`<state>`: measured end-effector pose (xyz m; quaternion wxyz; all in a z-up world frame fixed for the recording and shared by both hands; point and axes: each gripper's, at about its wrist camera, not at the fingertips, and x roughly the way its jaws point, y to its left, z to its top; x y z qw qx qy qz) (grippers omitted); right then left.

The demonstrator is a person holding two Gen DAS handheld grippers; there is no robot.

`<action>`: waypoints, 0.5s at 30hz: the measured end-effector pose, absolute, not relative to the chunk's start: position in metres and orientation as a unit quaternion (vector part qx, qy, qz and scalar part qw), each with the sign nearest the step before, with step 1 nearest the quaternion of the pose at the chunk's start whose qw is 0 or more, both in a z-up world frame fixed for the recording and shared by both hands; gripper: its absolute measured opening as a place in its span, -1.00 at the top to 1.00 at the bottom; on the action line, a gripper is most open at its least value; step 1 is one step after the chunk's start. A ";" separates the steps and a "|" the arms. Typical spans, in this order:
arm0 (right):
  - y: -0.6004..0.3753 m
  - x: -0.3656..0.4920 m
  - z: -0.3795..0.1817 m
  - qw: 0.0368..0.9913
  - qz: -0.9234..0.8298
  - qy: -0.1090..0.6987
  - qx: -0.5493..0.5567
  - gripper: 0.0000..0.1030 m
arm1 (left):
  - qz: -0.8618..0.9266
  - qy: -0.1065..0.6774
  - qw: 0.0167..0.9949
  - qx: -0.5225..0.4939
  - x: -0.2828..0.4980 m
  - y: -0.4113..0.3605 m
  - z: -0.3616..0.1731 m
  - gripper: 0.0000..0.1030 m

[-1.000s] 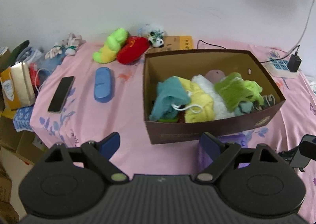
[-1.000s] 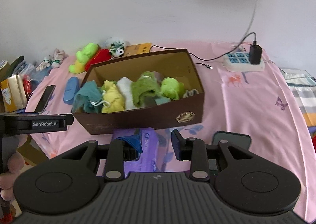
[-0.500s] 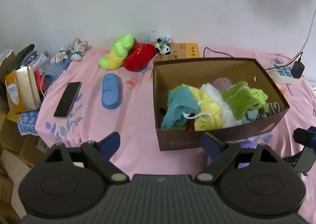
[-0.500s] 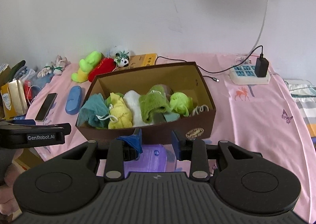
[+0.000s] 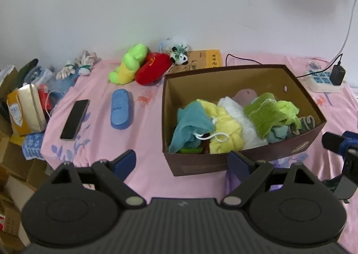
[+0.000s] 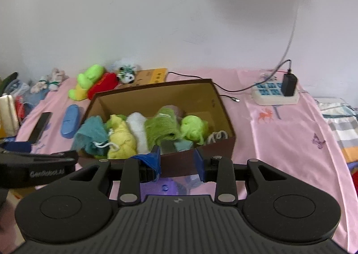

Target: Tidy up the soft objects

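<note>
While the phone (image 5: 75,119) and blue case (image 5: 120,108) lie off to the left, the left gripper (image 5: 181,161) hangs spread wide and empty, well short of the plush toys (image 5: 143,67) by the wall. Rightward, rolled cloths (image 5: 232,121) sit packed in the brown box (image 5: 201,164), probably to keep them tidy, and the right gripper (image 6: 176,158) hovers at its near wall, parted and gripping nothing.

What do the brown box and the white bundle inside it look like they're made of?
The brown box looks like cardboard: stiff flat walls, matte tan inside, darker printed outside with a small emblem. The white bundle looks like fluffy towelling or plush, judging by its fuzzy, napped surface; the exact fabric isn't clear.
</note>
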<state>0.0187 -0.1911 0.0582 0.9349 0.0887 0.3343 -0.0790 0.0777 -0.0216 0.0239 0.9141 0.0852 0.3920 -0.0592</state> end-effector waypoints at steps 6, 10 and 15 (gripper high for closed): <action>-0.193 0.027 0.054 0.928 -0.115 0.339 0.106 0.68 | -0.064 0.393 0.914 0.075 0.078 -0.020 0.016 -0.73; -0.195 0.031 0.054 0.921 -0.136 0.346 0.116 0.68 | -0.067 0.391 0.915 0.072 0.076 -0.019 0.012 -0.73; -0.197 0.036 0.056 0.918 -0.141 0.352 0.116 0.68 | -0.060 0.397 0.914 0.061 0.075 -0.016 0.009 -0.73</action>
